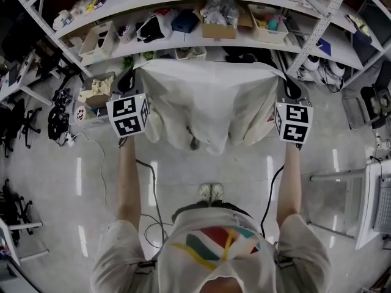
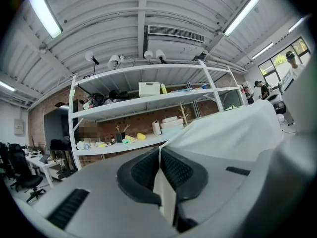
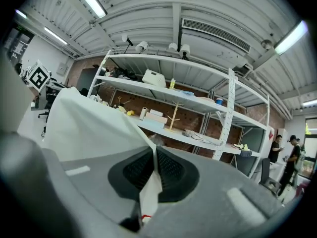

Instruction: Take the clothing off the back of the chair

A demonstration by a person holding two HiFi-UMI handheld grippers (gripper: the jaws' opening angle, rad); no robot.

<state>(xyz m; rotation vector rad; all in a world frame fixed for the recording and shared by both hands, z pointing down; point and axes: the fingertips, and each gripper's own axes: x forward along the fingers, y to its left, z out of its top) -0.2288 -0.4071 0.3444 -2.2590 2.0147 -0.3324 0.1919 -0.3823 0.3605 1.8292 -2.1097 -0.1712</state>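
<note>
near in, both forearms reach toward 12 o'clock, and the left gripper [image 1: 126, 81] is clamped tight on one top corner of the white garment [image 1: 208, 102], a fold of cloth pinched between its ribbed pads [image 2: 143, 170]. the right gripper [image 1: 292, 90], out at 3 o'clock from its partner, bites the opposite corner the same way. the garment hangs spread between them and droops toward 6 o'clock, seemingly clear of the floor [image 1: 183, 170], and beyond it at 12 o'clock runs the cluttered shelving [image 1: 201, 44].
</note>
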